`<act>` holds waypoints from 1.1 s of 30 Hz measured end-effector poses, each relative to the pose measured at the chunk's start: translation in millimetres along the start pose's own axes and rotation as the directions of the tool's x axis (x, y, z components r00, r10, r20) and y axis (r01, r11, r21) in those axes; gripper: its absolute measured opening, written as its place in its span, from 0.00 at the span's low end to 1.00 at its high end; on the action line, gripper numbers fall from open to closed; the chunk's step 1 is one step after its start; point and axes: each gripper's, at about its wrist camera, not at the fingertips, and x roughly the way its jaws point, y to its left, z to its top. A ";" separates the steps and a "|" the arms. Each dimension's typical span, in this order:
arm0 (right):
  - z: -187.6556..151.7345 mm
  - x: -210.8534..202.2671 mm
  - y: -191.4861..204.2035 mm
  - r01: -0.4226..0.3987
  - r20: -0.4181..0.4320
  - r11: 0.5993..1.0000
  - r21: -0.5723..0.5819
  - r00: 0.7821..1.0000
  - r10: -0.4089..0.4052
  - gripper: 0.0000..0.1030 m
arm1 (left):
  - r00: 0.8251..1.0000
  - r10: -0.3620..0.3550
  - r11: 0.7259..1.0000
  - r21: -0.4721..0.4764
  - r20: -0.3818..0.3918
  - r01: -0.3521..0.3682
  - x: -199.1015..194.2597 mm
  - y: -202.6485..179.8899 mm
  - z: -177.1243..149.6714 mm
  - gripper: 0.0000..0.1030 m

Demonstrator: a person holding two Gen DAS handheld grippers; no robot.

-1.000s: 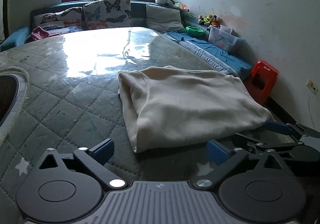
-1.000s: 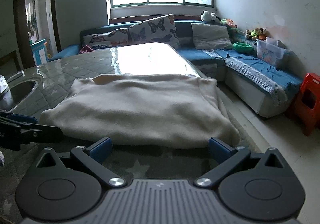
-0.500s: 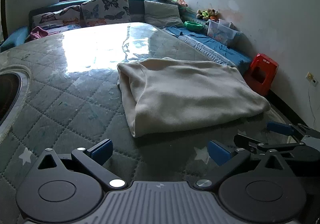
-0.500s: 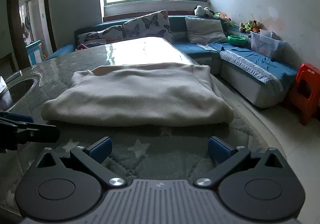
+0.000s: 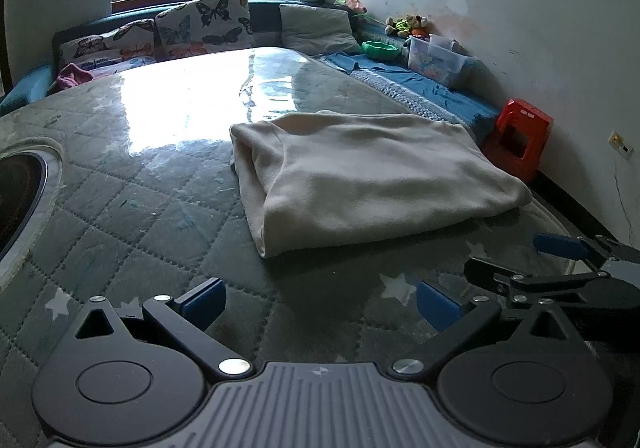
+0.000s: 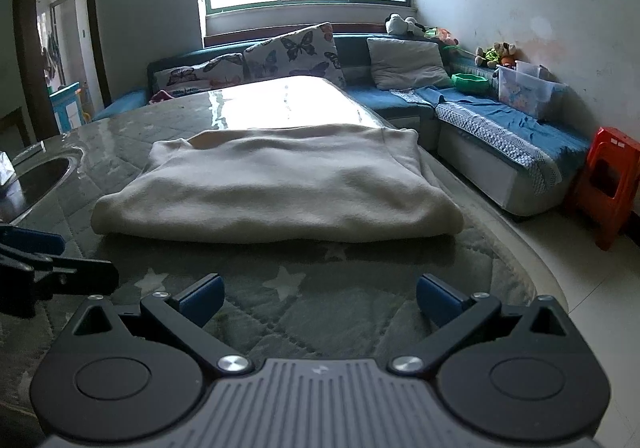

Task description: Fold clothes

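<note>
Left wrist view shows your left gripper [image 5: 320,300] with jaws wide apart, holding nothing. Your right gripper [image 6: 318,298] is the same. The folded cream garment [image 6: 276,187] lies flat on the bench [image 5: 120,207], just ahead of both.
</note>
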 end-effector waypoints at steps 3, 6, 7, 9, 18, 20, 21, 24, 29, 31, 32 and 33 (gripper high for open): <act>0.3 -2.9 2.3 0.000 0.007 1.000 -0.002 1.000 0.000 1.00 | 1.000 -0.005 1.000 0.010 0.003 0.005 -2.5 -2.5 -1.7 1.00; 0.2 -5.9 4.3 -0.004 0.011 1.000 0.000 1.000 0.004 1.00 | 1.000 -0.013 1.000 0.022 0.009 0.013 -5.5 -4.7 -3.3 1.00; 0.0 -6.9 5.1 -0.004 0.012 1.000 -0.001 1.000 0.004 1.00 | 1.000 -0.015 1.000 0.026 0.011 0.015 -6.4 -5.5 -3.9 1.00; -0.5 -8.7 7.2 -0.004 0.015 1.000 -0.005 1.000 0.004 1.00 | 1.000 -0.019 0.999 0.031 0.014 0.019 -8.0 -6.6 -4.6 1.00; -2.0 -15.6 12.1 -0.005 0.023 1.000 -0.008 1.000 0.006 1.00 | 0.999 -0.032 0.999 0.038 0.023 0.031 -13.1 -9.3 -8.6 1.00; -2.5 -16.2 13.0 -0.008 0.022 1.000 -0.009 1.000 0.008 1.00 | 0.999 -0.031 0.999 0.039 0.025 0.030 -13.8 -9.7 -9.2 1.00; -2.6 -16.2 13.6 -0.008 0.023 1.000 -0.010 1.000 0.008 1.00 | 0.999 -0.031 0.999 0.039 0.026 0.030 -14.1 -9.9 -9.5 1.00; -2.3 -15.7 14.5 -0.009 0.024 1.000 -0.008 1.000 0.009 1.00 | 0.999 -0.031 0.999 0.038 0.030 0.029 -14.8 -9.9 -9.4 1.00; -1.0 -14.5 16.1 -0.007 0.024 1.000 -0.013 1.000 0.008 1.00 | 0.999 -0.033 0.999 0.034 0.033 0.032 -14.5 -9.6 -8.6 1.00; -0.4 -14.9 17.0 -0.009 0.027 1.000 -0.012 1.000 0.009 1.00 | 0.999 -0.033 0.999 0.033 0.033 0.032 -14.0 -9.3 -8.3 1.00; -0.1 -14.6 17.4 -0.010 0.027 1.000 -0.012 1.000 0.010 1.00 | 0.999 -0.032 0.999 0.033 0.032 0.031 -13.7 -9.2 -8.1 1.00; 0.2 -14.1 17.7 -0.011 0.026 1.000 -0.012 1.000 0.011 1.00 | 0.999 -0.032 0.999 0.033 0.032 0.031 -13.5 -9.1 -8.0 1.00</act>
